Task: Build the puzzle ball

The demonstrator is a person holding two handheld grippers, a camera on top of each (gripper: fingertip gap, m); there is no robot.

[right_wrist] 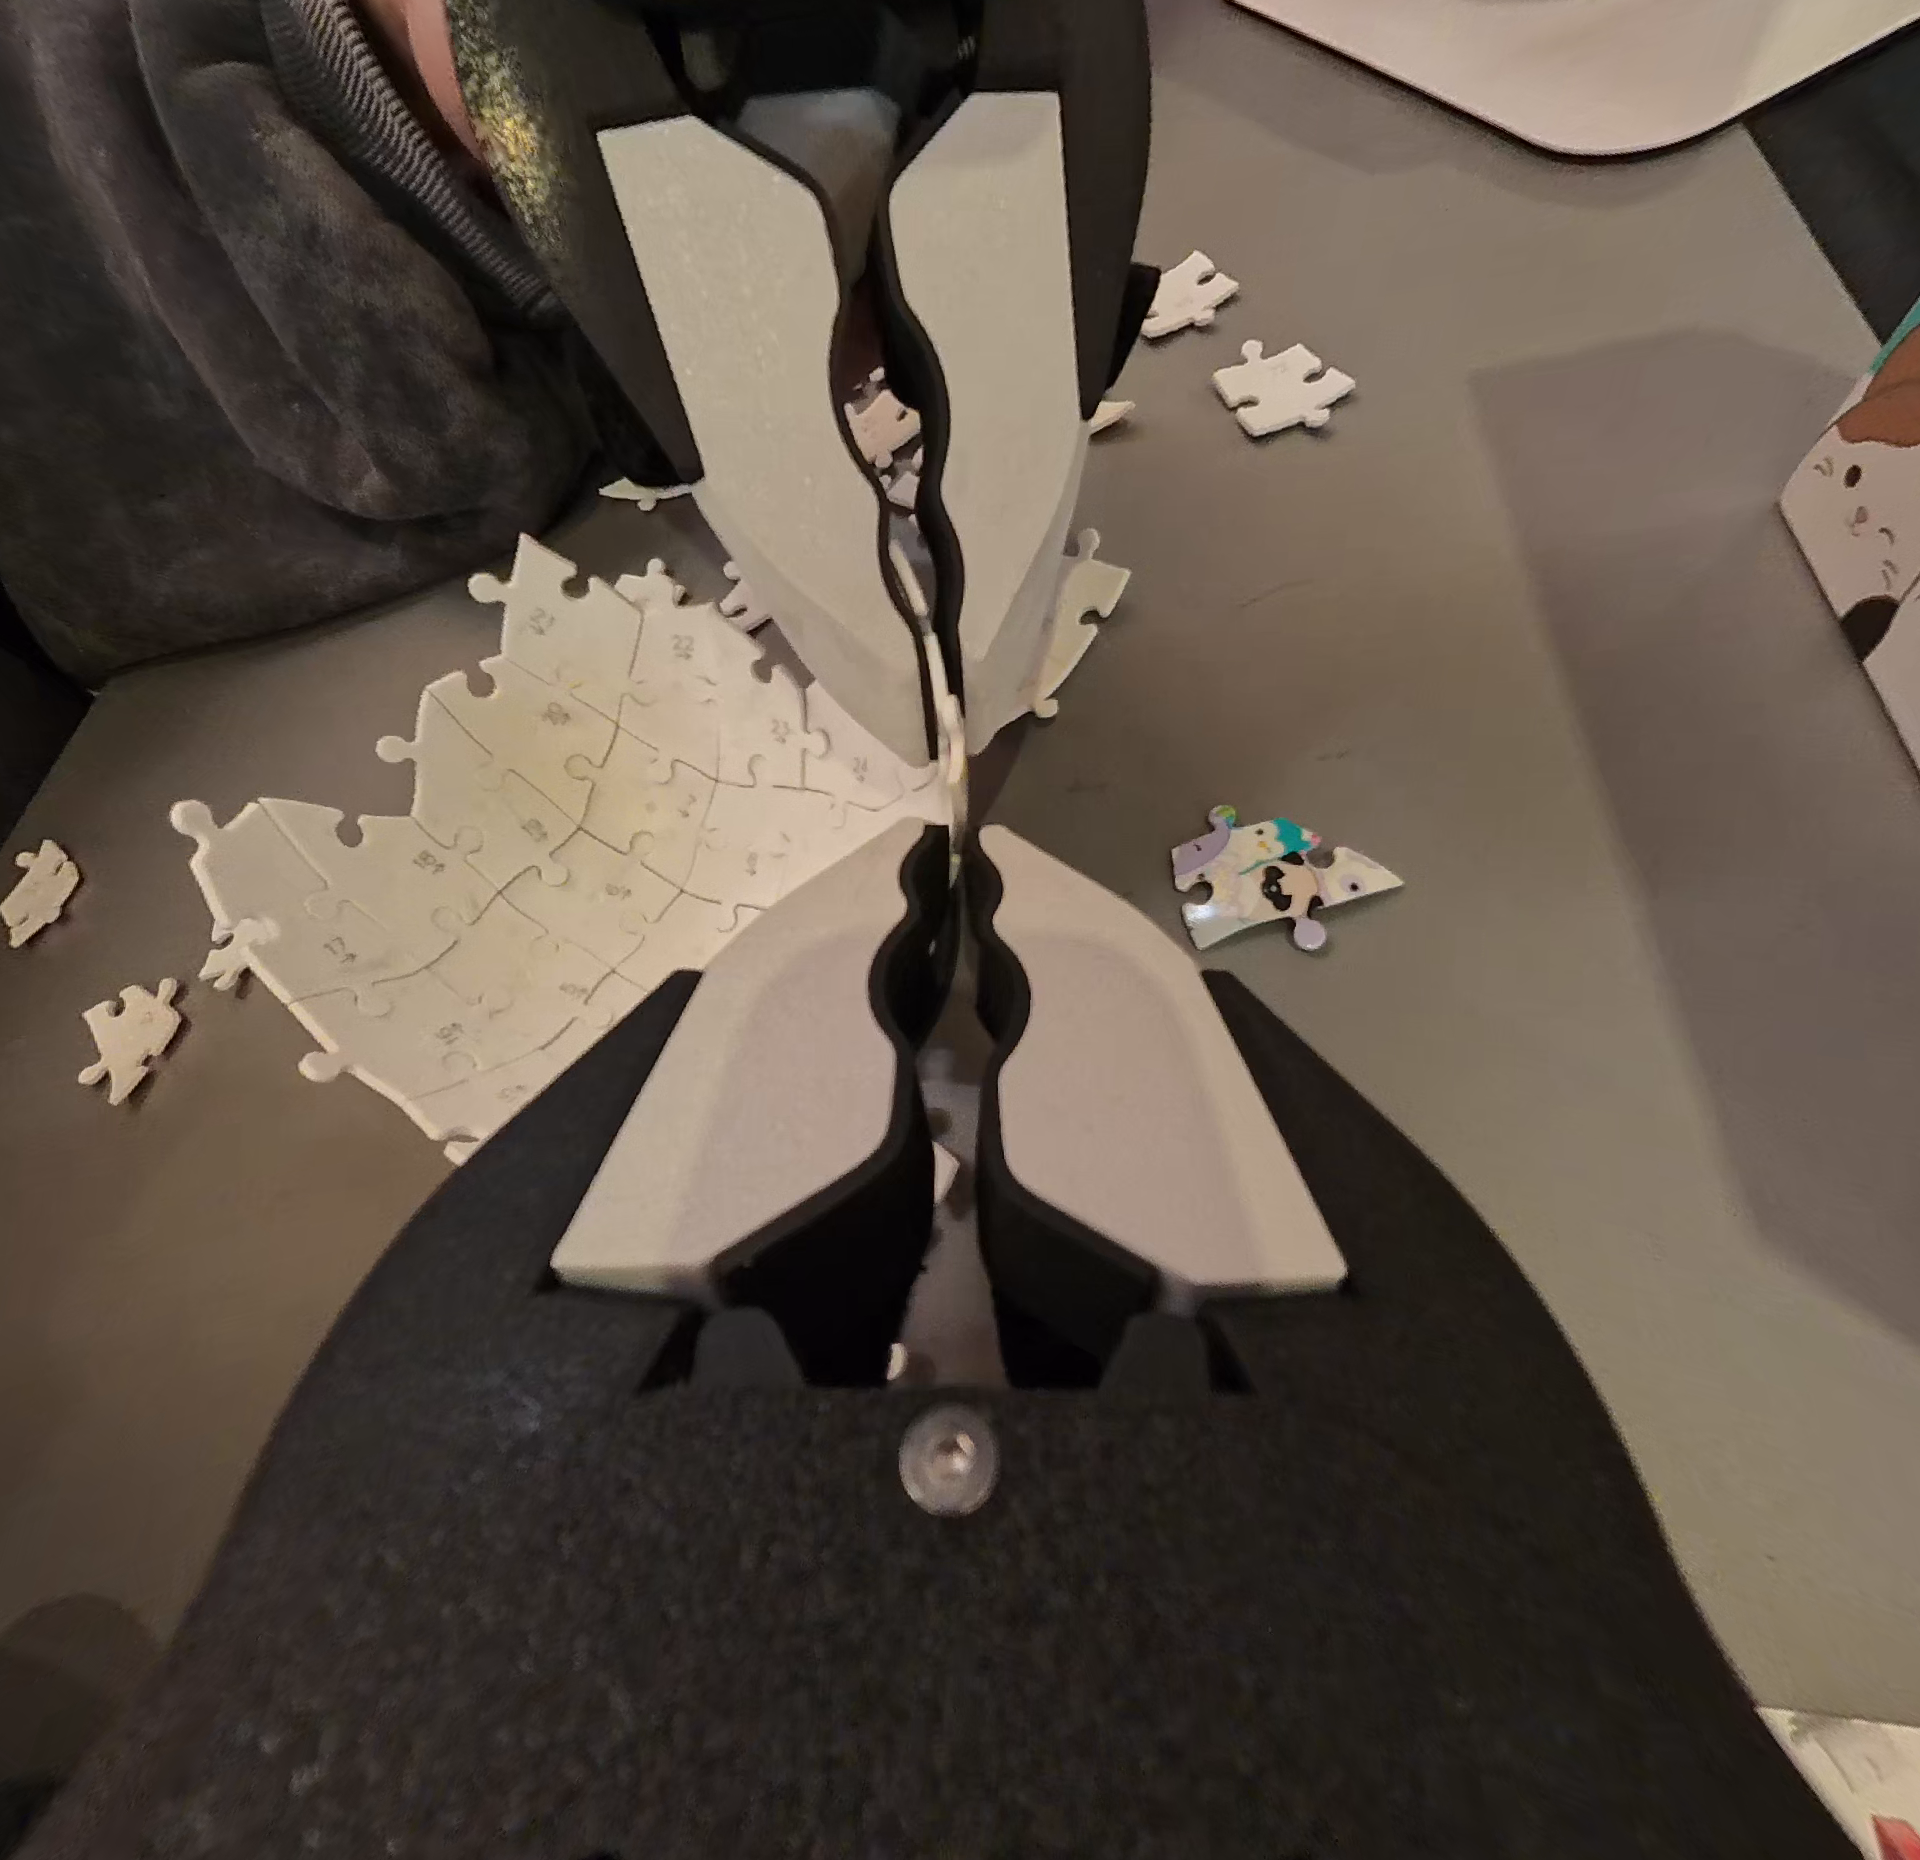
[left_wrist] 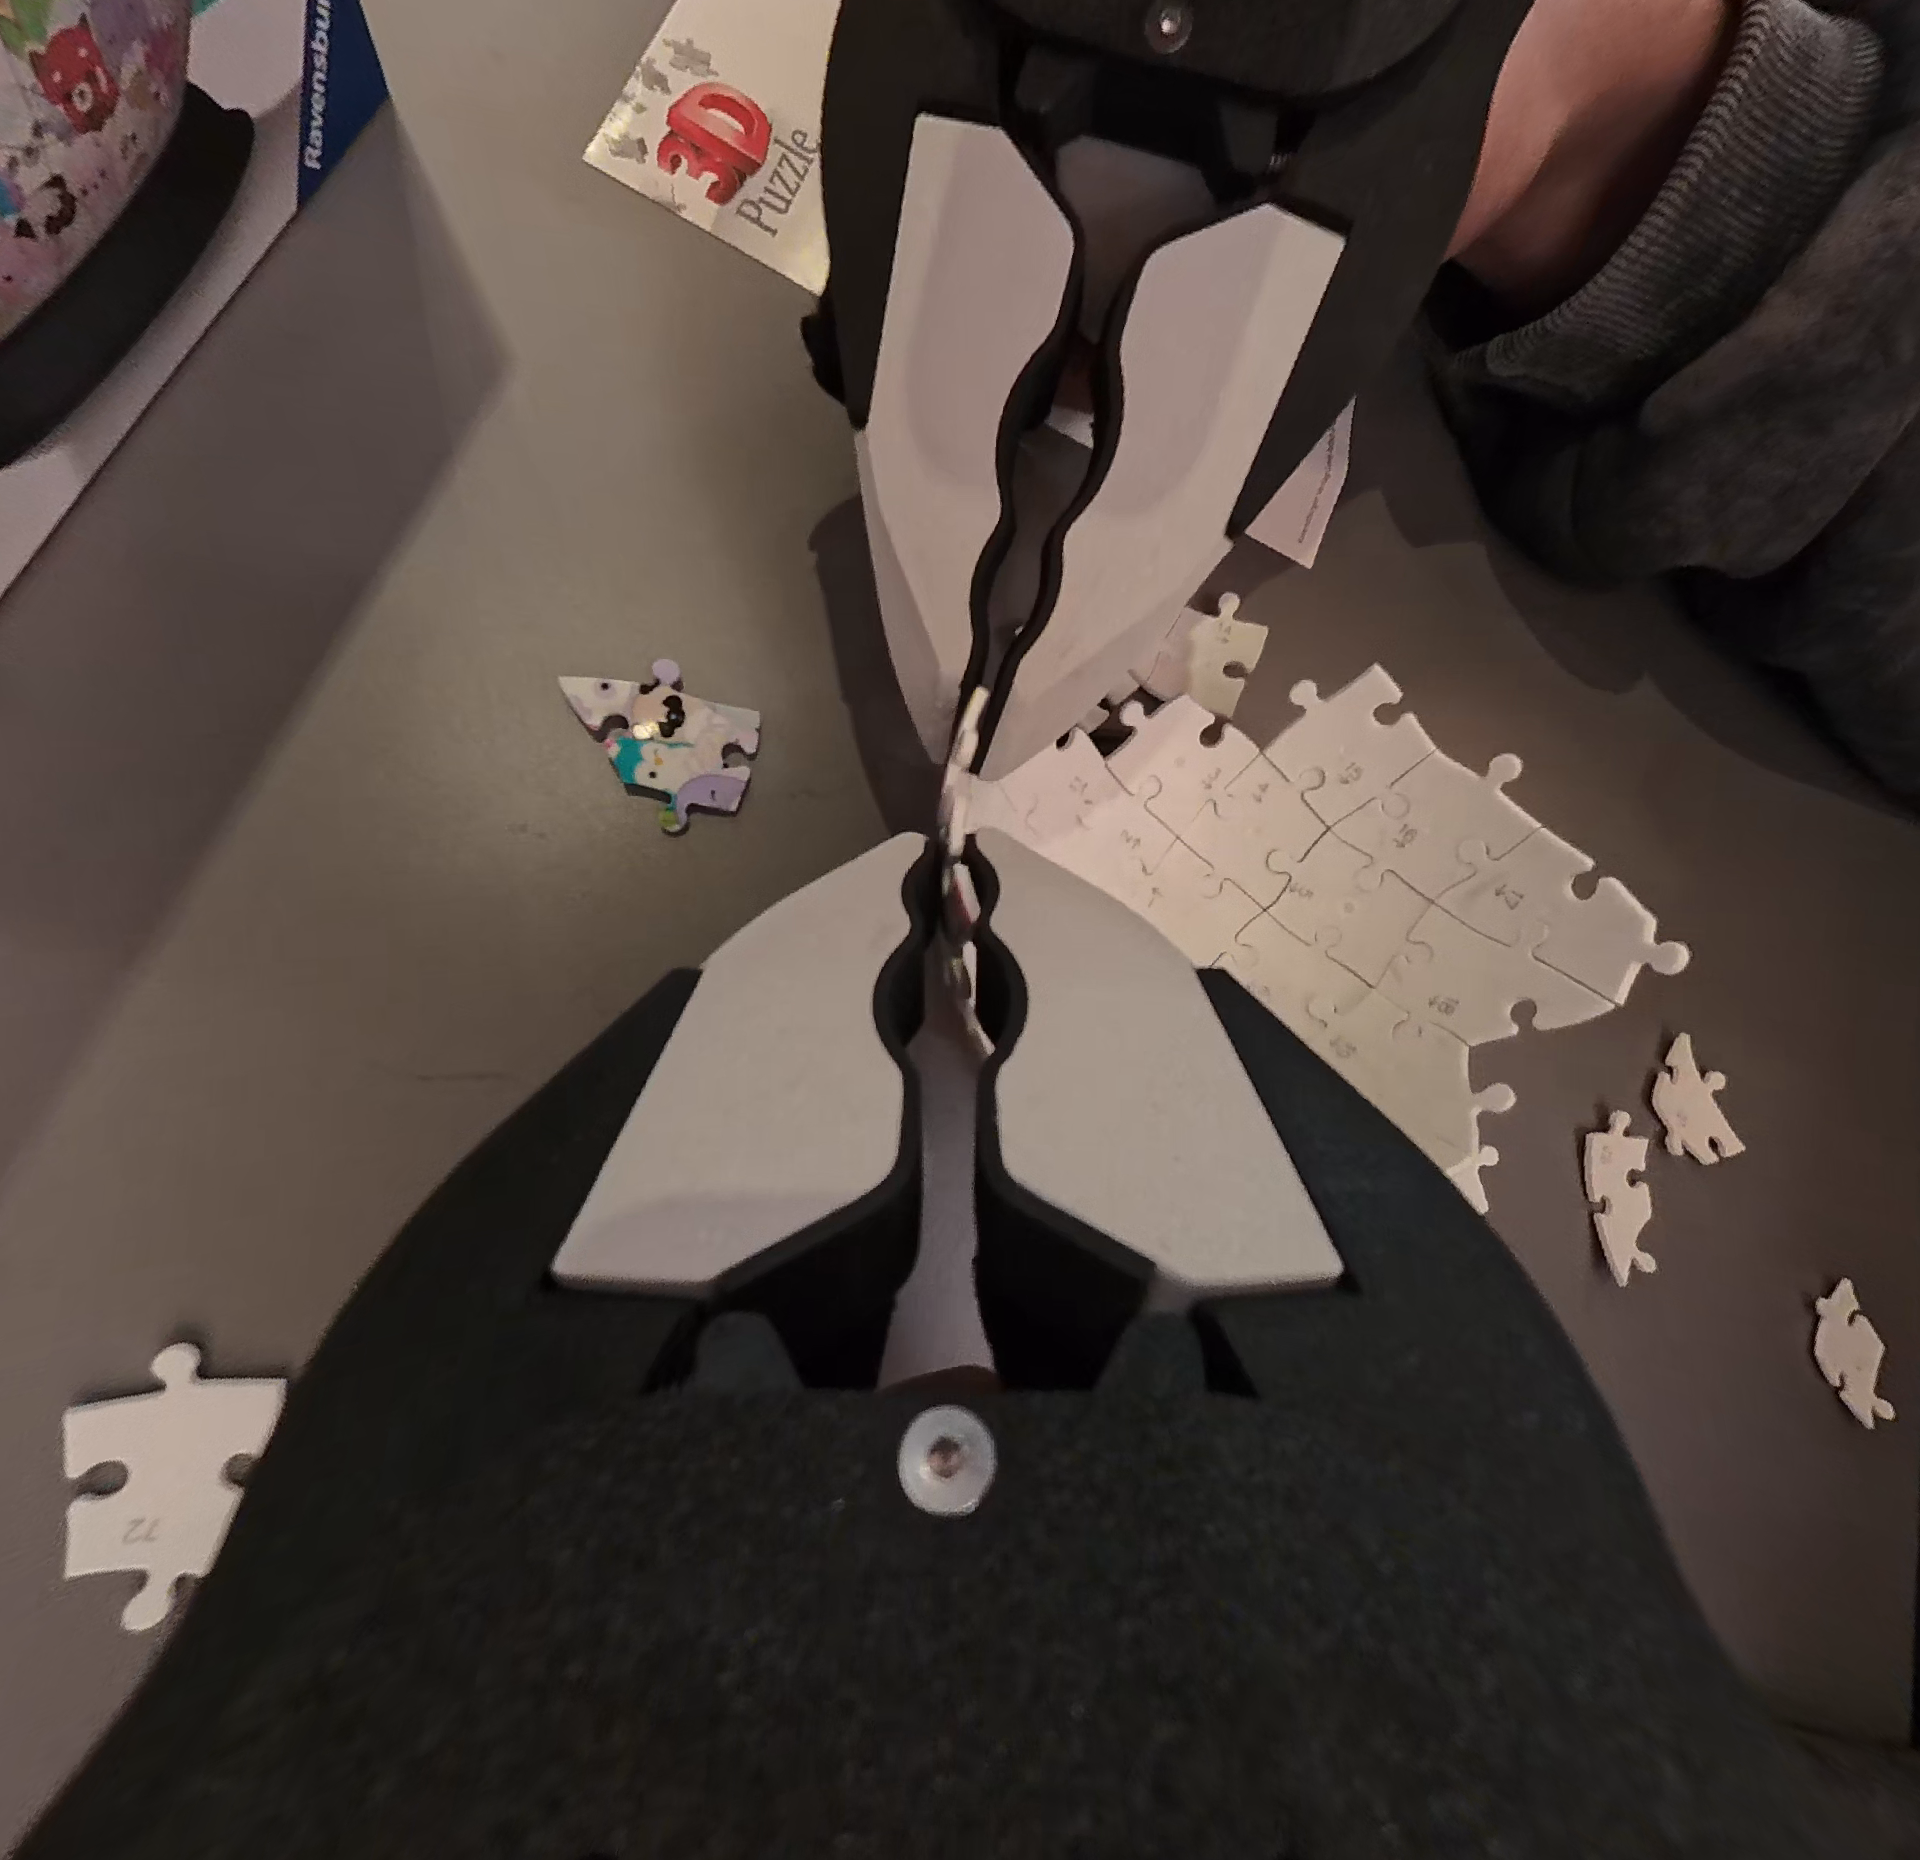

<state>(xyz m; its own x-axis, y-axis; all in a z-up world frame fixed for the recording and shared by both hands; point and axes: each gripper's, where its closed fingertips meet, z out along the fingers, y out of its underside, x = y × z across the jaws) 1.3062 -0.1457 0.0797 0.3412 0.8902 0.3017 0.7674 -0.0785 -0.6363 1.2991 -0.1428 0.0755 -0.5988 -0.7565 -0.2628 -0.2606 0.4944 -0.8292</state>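
A curved section of joined puzzle pieces (left_wrist: 1351, 875) lies white side up on the grey table (left_wrist: 364, 875); it also shows in the right wrist view (right_wrist: 520, 854). Its narrow end rises edge-on between the two grippers, which face each other tip to tip. My left gripper (left_wrist: 951, 860) is shut on this edge-on strip. My right gripper (right_wrist: 951, 844) is shut on it from the opposite side. The right gripper also shows in the left wrist view (left_wrist: 971, 756), and the left gripper in the right wrist view (right_wrist: 948, 750). I cannot tell whether either one holds a separate piece.
A small cluster of joined pieces (left_wrist: 665, 750) lies picture side up beside the grippers (right_wrist: 1283, 880). Loose white pieces lie around (left_wrist: 1621, 1197) (left_wrist: 166, 1467) (right_wrist: 1283, 387) (right_wrist: 130, 1036). The puzzle box (left_wrist: 208, 200) and a leaflet (left_wrist: 717, 148) stand behind. A white base (right_wrist: 1558, 75) sits far right. The grippers are tip to tip, or close to it.
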